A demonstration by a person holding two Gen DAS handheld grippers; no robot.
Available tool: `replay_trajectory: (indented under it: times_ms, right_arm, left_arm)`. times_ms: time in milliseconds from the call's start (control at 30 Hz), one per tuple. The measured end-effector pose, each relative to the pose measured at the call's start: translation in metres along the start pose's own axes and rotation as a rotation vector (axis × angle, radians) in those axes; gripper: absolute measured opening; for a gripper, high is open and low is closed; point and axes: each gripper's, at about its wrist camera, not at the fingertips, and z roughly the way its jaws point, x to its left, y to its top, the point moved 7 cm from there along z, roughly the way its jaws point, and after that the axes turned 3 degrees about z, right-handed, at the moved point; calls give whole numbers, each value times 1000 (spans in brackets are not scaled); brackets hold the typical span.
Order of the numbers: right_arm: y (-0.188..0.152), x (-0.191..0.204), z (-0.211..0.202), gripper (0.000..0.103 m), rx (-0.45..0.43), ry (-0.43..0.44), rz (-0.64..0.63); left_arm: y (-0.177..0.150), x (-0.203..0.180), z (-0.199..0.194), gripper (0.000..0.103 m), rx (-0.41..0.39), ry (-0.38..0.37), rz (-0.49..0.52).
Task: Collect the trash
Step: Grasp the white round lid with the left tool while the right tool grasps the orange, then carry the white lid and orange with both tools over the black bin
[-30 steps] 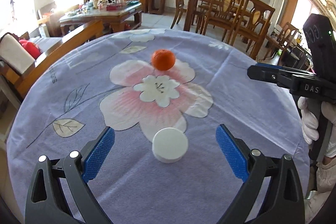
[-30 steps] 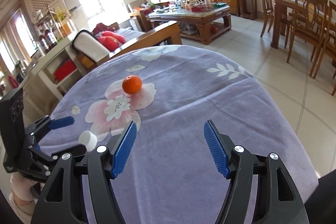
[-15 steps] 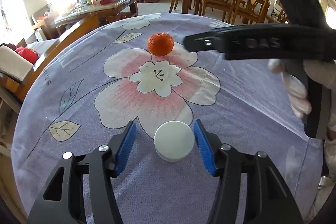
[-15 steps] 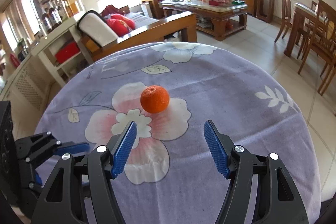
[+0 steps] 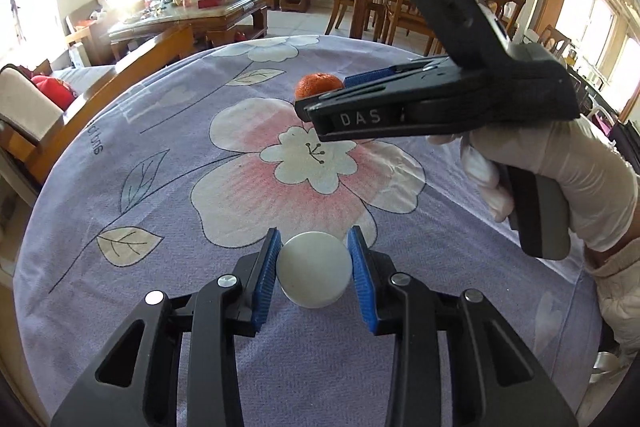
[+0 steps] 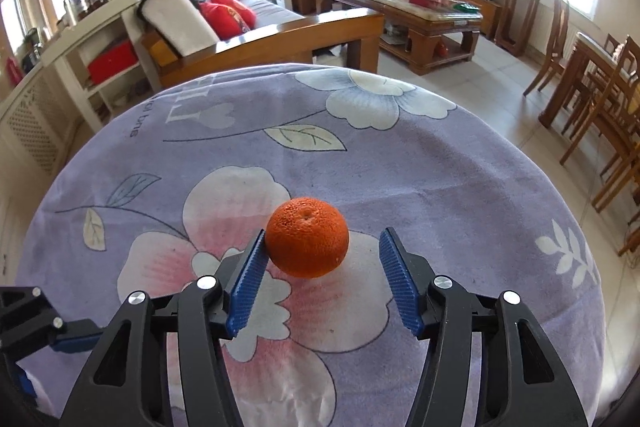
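A white round cap lies on the purple flowered tablecloth near its front edge. My left gripper is closing on the cap, and both blue pads touch its sides. An orange tangerine sits further back on the pink flower. My right gripper straddles it with its jaws closing: the left pad touches the fruit and the right pad stands apart from it. In the left wrist view the right gripper, held by a white-gloved hand, half hides the tangerine.
The round table's edge drops to a tiled floor. Beyond it stand a wooden sofa, a cluttered coffee table and dining chairs. My left gripper's side shows at the right wrist view's lower left.
My left jaws have narrowed from wide apart until they touch the white cap. My right gripper swept left across the table to the tangerine, which now sits between its slightly narrower jaws.
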Motion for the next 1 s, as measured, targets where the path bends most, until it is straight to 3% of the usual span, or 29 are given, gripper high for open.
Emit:
replay_trajectory:
  times_ms: [67,133,367,567,800,1000]
  right_arm:
    - [0,1,0,51,-8,3,-10]
    - [0,3,0,38,-6,17,-12]
    - [-4,-2,-14,36,-4,61,28]
    - [-14,-16,-65,36,-61,111,70]
    - [-53,-38,-132,36,-145,150,138]
    - [-92,-69,-184,36,-211,136,200]
  left_arm:
    - [1,0,1,35,-3,2,1]
    - [3,0,2,35,-9,3,2]
    - [8,2,4,35,-38,0,-2]
    - [10,-2,-1,35,-71,4,17]
    - [10,-18,-16,35,-109,-47,15]
    - [20,-57,-37,35,-156,-77,65]
